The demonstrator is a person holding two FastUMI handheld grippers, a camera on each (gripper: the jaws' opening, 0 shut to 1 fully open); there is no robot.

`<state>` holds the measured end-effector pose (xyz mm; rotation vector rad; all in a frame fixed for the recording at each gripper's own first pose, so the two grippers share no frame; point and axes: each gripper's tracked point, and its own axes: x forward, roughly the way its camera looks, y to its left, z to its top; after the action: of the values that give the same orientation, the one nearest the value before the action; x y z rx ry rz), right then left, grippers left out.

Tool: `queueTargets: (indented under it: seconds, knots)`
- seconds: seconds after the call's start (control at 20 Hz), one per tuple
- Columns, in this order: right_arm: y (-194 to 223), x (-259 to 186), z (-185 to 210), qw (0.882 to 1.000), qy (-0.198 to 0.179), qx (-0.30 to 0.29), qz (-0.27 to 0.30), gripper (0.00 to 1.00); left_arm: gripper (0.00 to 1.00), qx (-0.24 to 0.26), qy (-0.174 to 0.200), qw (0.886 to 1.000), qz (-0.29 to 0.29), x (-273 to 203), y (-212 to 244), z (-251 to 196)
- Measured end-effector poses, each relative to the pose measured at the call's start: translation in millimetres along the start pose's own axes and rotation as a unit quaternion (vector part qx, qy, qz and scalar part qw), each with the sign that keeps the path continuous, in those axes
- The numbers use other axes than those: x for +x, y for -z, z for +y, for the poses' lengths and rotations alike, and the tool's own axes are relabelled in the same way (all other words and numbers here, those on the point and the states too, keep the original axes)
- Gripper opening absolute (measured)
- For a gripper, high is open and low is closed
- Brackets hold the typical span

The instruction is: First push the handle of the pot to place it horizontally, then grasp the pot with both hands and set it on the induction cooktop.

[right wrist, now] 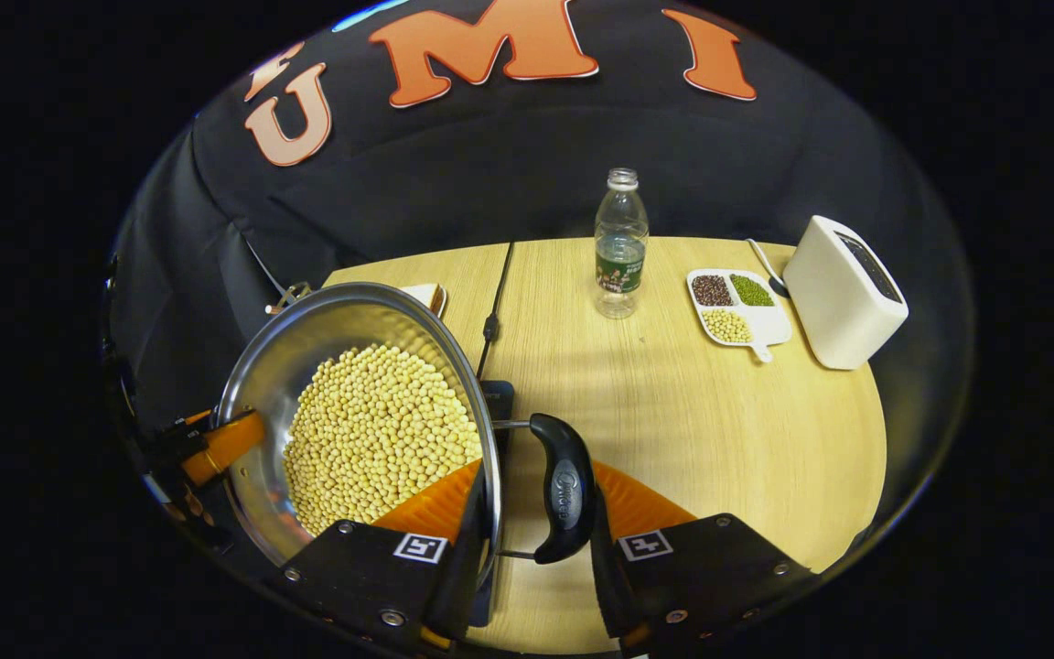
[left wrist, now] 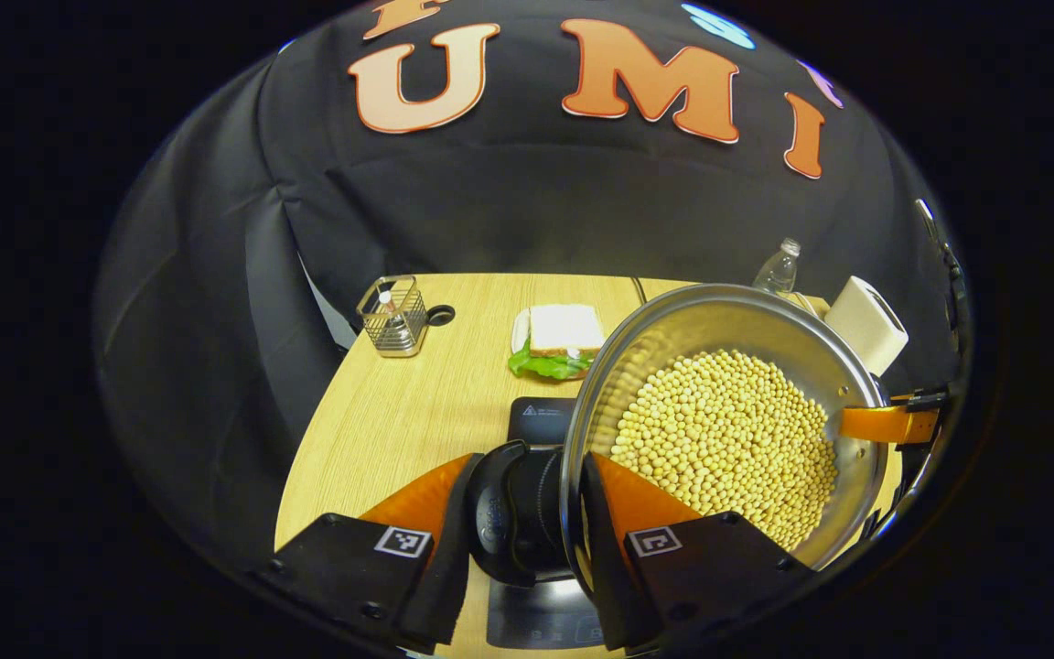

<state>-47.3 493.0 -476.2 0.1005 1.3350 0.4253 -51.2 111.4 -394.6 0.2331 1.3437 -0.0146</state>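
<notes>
Left gripper view, nearest first: the left gripper (left wrist: 527, 549) has its jaws clamped across the pot's near-side black handle (left wrist: 513, 513), one finger outside the handle, the other inside the rim against the wall. The pot (left wrist: 728, 316), steel and full of pale yellow beans (left wrist: 728, 439), sits to the right of the jaws and seems held off the table. Beneath it lies the dark cooktop (left wrist: 541, 416), partly covered.

Right gripper view: the right gripper (right wrist: 532, 549) is closed the same way on the opposite handle (right wrist: 564, 490), with the pot to its left. The other gripper's orange finger (right wrist: 225, 444) shows at the pot's far rim.

Judgement: both handles lie flat, so the push is done; the pot is gripped from both sides, roughly over the cooktop. The line between the handles must stay level while lowering, or beans spill.

Farther out, the wooden table (right wrist: 719, 439) carries a sandwich (left wrist: 564, 334), wire rack (left wrist: 394, 316), water bottle (right wrist: 620, 247), divided dish (right wrist: 737, 307) and white box (right wrist: 843, 288). Black cloth walls behind.
</notes>
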Motion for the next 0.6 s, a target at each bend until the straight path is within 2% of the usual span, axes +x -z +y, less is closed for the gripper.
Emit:
queueTargets:
  seconds: [0.15,0.2,0.4,0.45,0.5,0.6]
  knots:
    - [7.0,15.7,11.3,1.0,0.007,0.008,0.007,0.54,0.64,0.004,0.008,1.0,0.007,3.5,-2.9,0.6]
    - [9.5,19.7,12.5,1.0,0.009,0.011,0.01,0.5,0.64,0.004,0.011,1.0,0.01,5.2,-3.4,0.2]
    - [18.3,30.3,18.9,0.999,0.019,0.021,0.019,0.54,0.64,0.01,0.02,1.0,0.018,6.6,-4.9,0.7]
    - [18.3,30.7,18.8,0.999,0.02,0.023,0.02,0.58,0.64,0.011,0.022,0.999,0.02,7.2,-3.8,1.0]
    - [19.6,31.2,18.8,0.999,0.022,0.024,0.023,0.54,0.64,0.011,0.023,0.999,0.023,8.5,-3.7,0.7]
    - [21.0,32.5,19.6,0.999,0.026,0.027,0.03,0.54,0.64,0.014,0.025,0.999,0.027,7.5,-5.0,1.7]
